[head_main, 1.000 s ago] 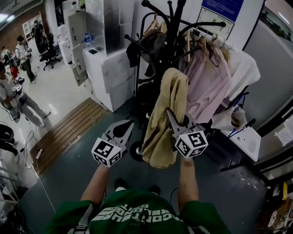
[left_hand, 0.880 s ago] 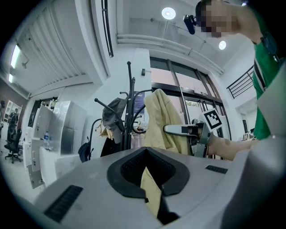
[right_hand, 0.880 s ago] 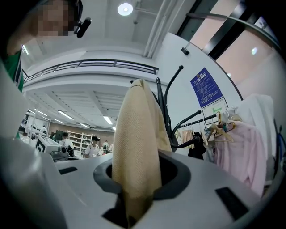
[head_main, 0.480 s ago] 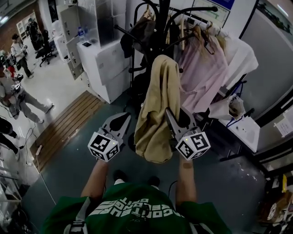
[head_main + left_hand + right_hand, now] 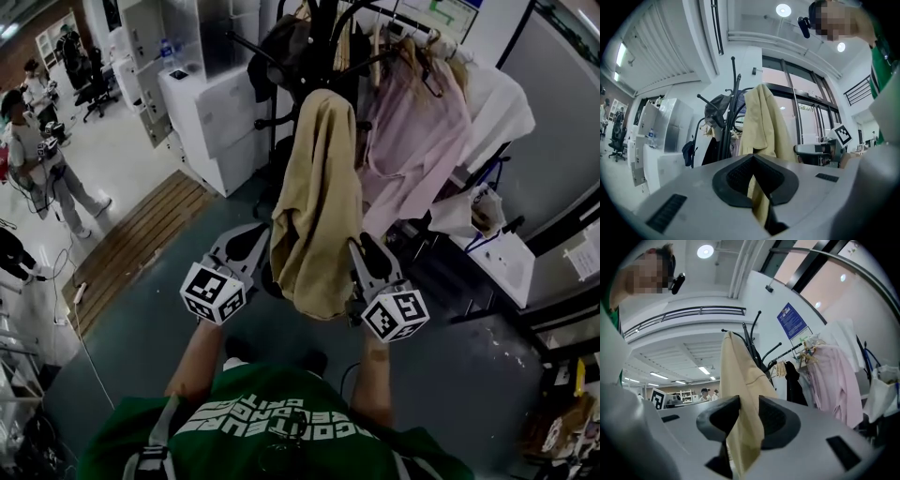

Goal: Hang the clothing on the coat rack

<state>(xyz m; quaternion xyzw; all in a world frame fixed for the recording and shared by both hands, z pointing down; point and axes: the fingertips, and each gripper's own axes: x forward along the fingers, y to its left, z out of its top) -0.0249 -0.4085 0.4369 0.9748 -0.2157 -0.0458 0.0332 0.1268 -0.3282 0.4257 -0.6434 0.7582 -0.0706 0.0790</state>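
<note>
- Standing tallest before us is the black coat rack, its curved arms spreading out above a white cabinet to its left.
- We see the tan garment draped over one arm of the rack. Its long axis runs straight up and down, the folded top is on the arm and the loose lower edge points at the floor between our two hands.
- A pink shirt hangs just to the right of it, near the tan cloth but apart from it.
- Our left gripper sits at the garment's left edge. In the left gripper view its fingers meet at the tips, and tan cloth shows only through the gap behind them, with nothing pinched that we can make out.
- Our right gripper is at the garment's right edge. Its fingers have just been opening and now stand wide apart, and the lower cloth hangs loosely between them.
- Only the head view shows us the wooden floor panel and a person standing far to the left.
- Only the right gripper view gives us the blue poster on the wall, while the left gripper view alone shows tall windows behind the rack.
</note>
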